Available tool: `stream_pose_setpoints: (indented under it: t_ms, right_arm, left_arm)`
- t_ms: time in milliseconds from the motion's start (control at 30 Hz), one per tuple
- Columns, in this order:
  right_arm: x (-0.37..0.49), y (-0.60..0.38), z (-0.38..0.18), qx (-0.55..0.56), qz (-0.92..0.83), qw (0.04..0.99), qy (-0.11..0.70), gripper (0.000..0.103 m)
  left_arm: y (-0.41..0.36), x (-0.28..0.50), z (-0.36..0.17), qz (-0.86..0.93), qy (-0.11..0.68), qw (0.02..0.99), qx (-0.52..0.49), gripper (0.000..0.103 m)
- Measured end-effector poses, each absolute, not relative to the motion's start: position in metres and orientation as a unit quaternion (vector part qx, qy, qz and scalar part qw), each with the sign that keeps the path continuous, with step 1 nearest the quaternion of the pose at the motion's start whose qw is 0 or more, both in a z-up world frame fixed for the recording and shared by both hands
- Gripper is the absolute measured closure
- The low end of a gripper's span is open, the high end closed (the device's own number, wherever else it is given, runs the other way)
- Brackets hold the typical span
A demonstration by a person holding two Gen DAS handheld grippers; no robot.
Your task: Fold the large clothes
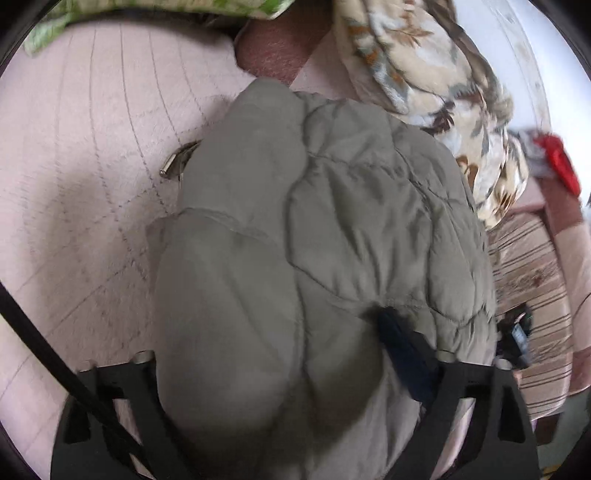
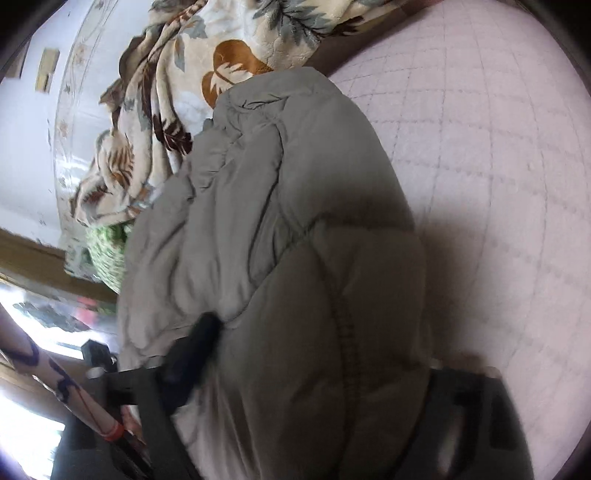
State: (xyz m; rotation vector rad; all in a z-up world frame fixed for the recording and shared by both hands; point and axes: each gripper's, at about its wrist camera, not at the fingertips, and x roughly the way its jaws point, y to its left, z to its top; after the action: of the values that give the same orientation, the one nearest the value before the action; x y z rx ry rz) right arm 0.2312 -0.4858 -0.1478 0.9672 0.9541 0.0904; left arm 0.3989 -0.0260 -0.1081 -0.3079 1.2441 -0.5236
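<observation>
A puffy grey quilted jacket (image 1: 332, 221) lies bunched on a pink quilted bed cover (image 1: 92, 147). In the left wrist view it fills the gap of my left gripper (image 1: 280, 343). One dark fingertip (image 1: 391, 328) digs into a crease, and the other is buried under the fabric. In the right wrist view the same jacket (image 2: 295, 221) bulges between the jaws of my right gripper (image 2: 317, 343). Its left fingertip (image 2: 207, 328) presses into a fold, while the right one is covered. Both grippers look shut on thick folds of the jacket.
A floral beige blanket (image 1: 424, 74) is heaped beyond the jacket, with green patterned cloth (image 1: 55, 22) further back. A small metal piece (image 1: 177, 162) pokes out at the jacket's left edge. Striped fabric (image 1: 528, 266) and something red (image 1: 561, 162) lie to the right. Pink bed cover (image 2: 480, 147) spreads out on the right.
</observation>
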Motion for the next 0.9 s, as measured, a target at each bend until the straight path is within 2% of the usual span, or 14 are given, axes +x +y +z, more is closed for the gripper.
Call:
stream_pose_setpoints:
  t_ms: [33,100,133,200,300,367,433,500,533,733,900]
  right_arm:
    - [0.229,-0.484,-0.145,0.448,0.043,0.778,0.440,0.031]
    - [0.220,-0.480,-0.137,0.450,0.054,0.776,0.438,0.048]
    - [0.214,-0.479,-0.131,0.450,0.062,0.776,0.438,0.051]
    - [0.201,-0.475,-0.120,0.445,0.076,0.776,0.441,0.055]
    - [0.186,-0.471,-0.117,0.438,0.084,0.775,0.448,0.056]
    - [0.183,-0.471,-0.124,0.439,0.075,0.775,0.448,0.053]
    - [0.184,-0.475,-0.133,0.446,0.051,0.775,0.445,0.042]
    - [0.187,-0.476,-0.138,0.442,0.015,0.779,0.445,0.023]
    - [0.187,-0.477,-0.138,0.443,0.000,0.778,0.445,0.021]
    - [0.162,-0.486,-0.091,0.379,-0.097,0.824,0.409,0.021]
    - [0.130,-0.474,-0.030,0.291,-0.131,0.870,0.375,0.021]
  left_arm:
    - [-0.027,0.393,-0.103,-0.241,0.573,0.772,-0.134,0.032]
    - [-0.023,0.378,-0.090,-0.245,0.572,0.774,-0.122,0.045]
    - [-0.017,0.372,-0.085,-0.247,0.574,0.771,-0.123,0.051]
    - [-0.005,0.359,-0.074,-0.254,0.580,0.763,-0.134,0.057]
    - [0.008,0.345,-0.067,-0.260,0.586,0.755,-0.140,0.060]
    - [0.010,0.344,-0.070,-0.255,0.590,0.753,-0.142,0.059]
    - [0.004,0.350,-0.081,-0.233,0.594,0.759,-0.130,0.048]
    - [0.001,0.356,-0.090,-0.213,0.596,0.762,-0.137,0.041]
    - [0.002,0.359,-0.093,-0.203,0.594,0.764,-0.149,0.038]
    - [0.029,0.350,-0.065,-0.164,0.562,0.792,-0.173,0.038]
    - [0.054,0.331,-0.027,-0.090,0.528,0.838,-0.104,0.038]
